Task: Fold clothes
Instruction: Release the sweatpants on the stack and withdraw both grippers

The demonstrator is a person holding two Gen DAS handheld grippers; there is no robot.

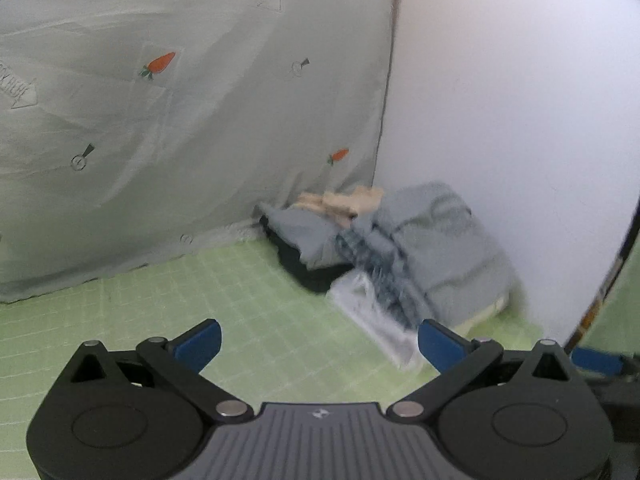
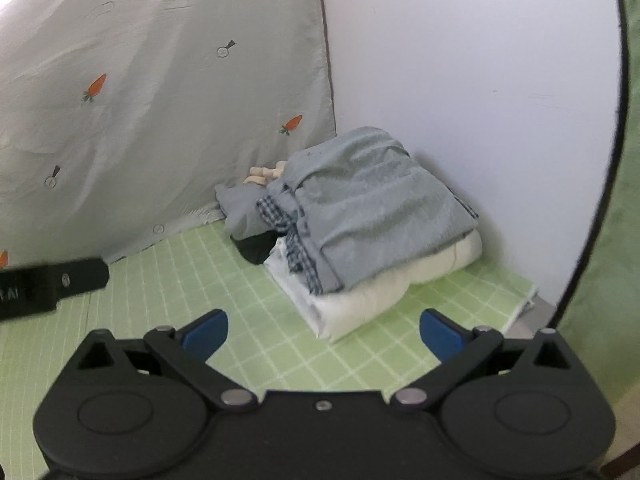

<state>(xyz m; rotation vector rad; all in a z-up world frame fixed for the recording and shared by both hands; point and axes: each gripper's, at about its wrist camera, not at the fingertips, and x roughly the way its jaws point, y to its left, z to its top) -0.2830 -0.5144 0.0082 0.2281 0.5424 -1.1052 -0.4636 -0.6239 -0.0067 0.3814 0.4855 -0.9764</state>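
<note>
Here both grippers stand wide with nothing between their blue pads: the left gripper [image 1: 319,345] and the right gripper [image 2: 324,335] each hang over a bare stretch of green checked sheet [image 2: 224,280]. The clothes sit stacked in the corner, at about 1 o'clock from each gripper and well apart from both. On top lies a folded grey garment [image 2: 372,208], with a blue-checked piece [image 2: 298,248] showing along its near edge. Under these rests a cream bundle [image 2: 404,284] beside a white folded piece [image 2: 296,284], and something dark [image 2: 256,250] peeks out at the stack's 9 o'clock side. A few pale tan items [image 2: 264,174] lie behind the stack at 11 o'clock; what they are cannot be told. A grey cloth with carrot prints [image 2: 160,100] rises at 10 o'clock, meeting a white wall [image 2: 460,80] at 1 o'clock. In the right wrist view a black bar of the other tool [image 2: 56,280] juts in at 9 o'clock. The left wrist view is blurred.
</note>
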